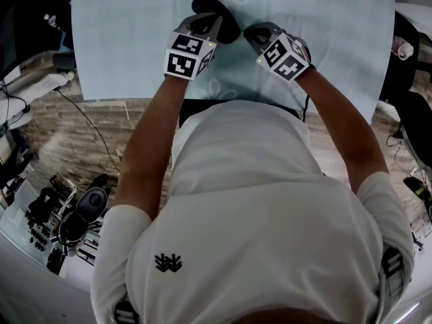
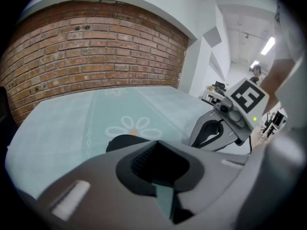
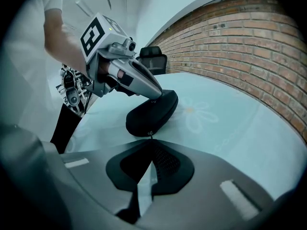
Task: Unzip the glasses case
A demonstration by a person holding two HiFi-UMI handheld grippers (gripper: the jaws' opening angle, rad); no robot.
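Observation:
A black zipped glasses case (image 1: 217, 13) lies on the pale teal tablecloth (image 1: 135, 39), near a daisy print. In the right gripper view the case (image 3: 152, 113) sits just ahead of my right gripper (image 3: 150, 140). That gripper is shut, with the small zipper pull (image 3: 150, 134) held at its tips. My left gripper (image 3: 160, 96) is shut, and its tips press down on the case's top at the far end. From the left gripper view only a sliver of the case (image 2: 122, 142) shows behind my shut left gripper (image 2: 156, 143). The right gripper (image 2: 196, 143) stands close on the right.
A brick wall (image 2: 96, 56) runs behind the table. A black office chair (image 3: 153, 57) stands at the table's far end. Cables and equipment (image 1: 74, 214) lie on the floor to the left. The near table edge (image 1: 135, 98) is close to the person's body.

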